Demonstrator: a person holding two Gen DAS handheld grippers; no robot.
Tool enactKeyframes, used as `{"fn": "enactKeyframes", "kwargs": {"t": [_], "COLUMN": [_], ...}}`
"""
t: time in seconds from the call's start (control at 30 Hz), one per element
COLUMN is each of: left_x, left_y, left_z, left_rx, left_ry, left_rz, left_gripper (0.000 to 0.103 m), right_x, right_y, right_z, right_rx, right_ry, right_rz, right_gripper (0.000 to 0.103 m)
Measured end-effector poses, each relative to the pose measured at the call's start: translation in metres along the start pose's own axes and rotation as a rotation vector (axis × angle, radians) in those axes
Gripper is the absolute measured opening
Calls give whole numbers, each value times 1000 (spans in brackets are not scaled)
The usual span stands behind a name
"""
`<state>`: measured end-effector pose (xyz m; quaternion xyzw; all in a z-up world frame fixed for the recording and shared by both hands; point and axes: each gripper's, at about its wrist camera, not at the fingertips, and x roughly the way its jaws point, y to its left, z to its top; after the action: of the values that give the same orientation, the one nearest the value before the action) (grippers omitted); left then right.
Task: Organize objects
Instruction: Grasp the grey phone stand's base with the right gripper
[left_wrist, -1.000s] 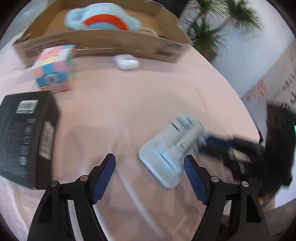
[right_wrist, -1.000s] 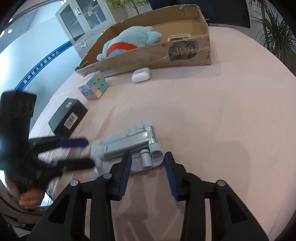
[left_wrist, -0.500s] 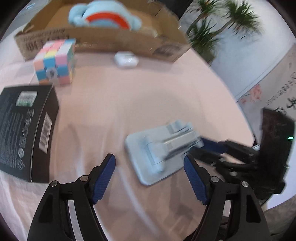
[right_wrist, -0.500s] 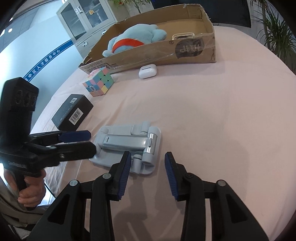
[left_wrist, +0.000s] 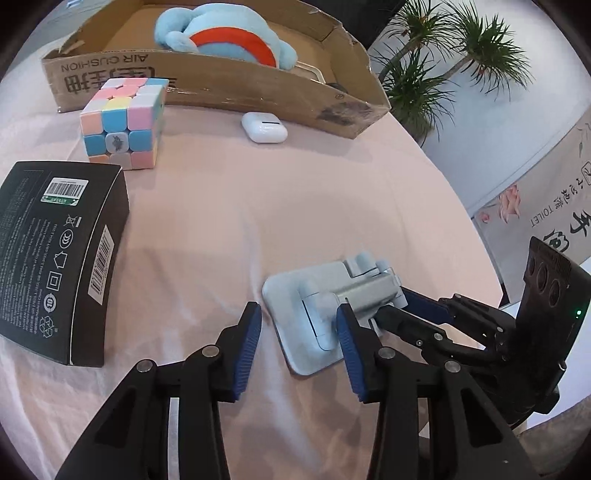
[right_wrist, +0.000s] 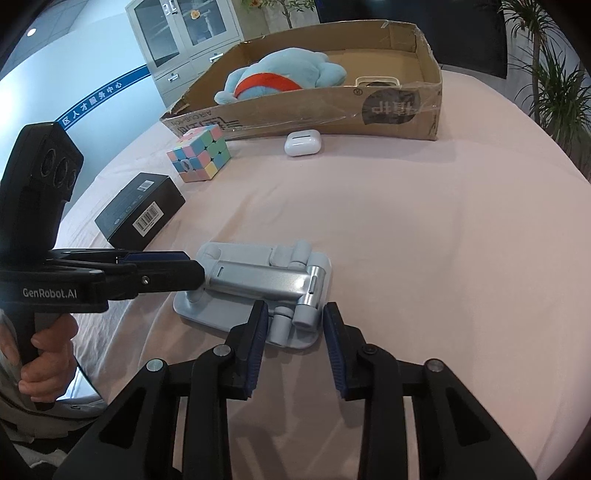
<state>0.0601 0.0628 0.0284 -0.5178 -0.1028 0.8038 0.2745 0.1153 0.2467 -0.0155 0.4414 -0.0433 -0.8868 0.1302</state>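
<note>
Room: pale wall with a blue lettered band, a glass-door cabinet (right_wrist: 184, 33) at 11 o'clock in the right wrist view, potted palms (left_wrist: 436, 62) at 1 o'clock in the left wrist view, and a printed sign (left_wrist: 546, 206) at 3 o'clock there.

Counter (right_wrist: 424, 229): covered by a pink cloth, lightly creased, filling most of both views.

Cardboard box (right_wrist: 388, 107): open-topped, at the far edge at 12 o'clock; a blue plush toy (right_wrist: 280, 74) with a red band lies inside.

Black carton (left_wrist: 55, 251): barcode labels up, at 9 o'clock in the left wrist view, apart from the box.

Phone stand (right_wrist: 255, 291): grey, folded flat, lying on the cloth near the front, between the two tools.

Pastel puzzle cube (left_wrist: 123, 122): just in front of the box wall, near the carton.

White earbud case (left_wrist: 264, 127): beside the box wall, at 12 o'clock.

Left gripper (left_wrist: 299, 339): jaws parted, straddling the stand's near corner, one pad against its side.

Right gripper (right_wrist: 293, 343): jaws spread on either side of the stand's hinge end; whether they touch it cannot be told.
</note>
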Motion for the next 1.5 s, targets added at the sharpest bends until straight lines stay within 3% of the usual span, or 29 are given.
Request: {"fn": "enactKeyframes", "kwargs": {"t": [0.17,0.3,0.43,0.6,0.73,0.93,1.1,1.23,1.5], "left_x": [4,15,18,22,25,22,26,22,16], "left_y": [-14,-9,-16,-30,-41,-28,-38,-34,-39], "left_z": [3,5,5,6,1,5,2,4,11], "left_rx": [58,41,63,125,210,149,209,185,198], "left_ry": [-10,42,42,39,33,29,13,20,-16], "left_rz": [11,-6,-6,52,127,64,120,83,70], "left_gripper": [40,40,42,49,48,48,47,40,39], "right_x": [0,-2,-4,-7,-7,-7,-7,-9,-18], "right_y": [-1,-1,-4,-6,-6,-5,-4,-3,-5], "right_z": [-1,-3,-4,-6,-7,-6,-5,-5,-1], "right_rx": [17,16,23,15,22,30,45,53,65], "right_ry": [-6,-12,-15,-6,-10,-6,-10,-20,-57], "right_rz": [2,-5,-18,-19,-25,-35,-54,-96,-123], "right_gripper": [29,26,26,28,28,27,26,24,23]}}
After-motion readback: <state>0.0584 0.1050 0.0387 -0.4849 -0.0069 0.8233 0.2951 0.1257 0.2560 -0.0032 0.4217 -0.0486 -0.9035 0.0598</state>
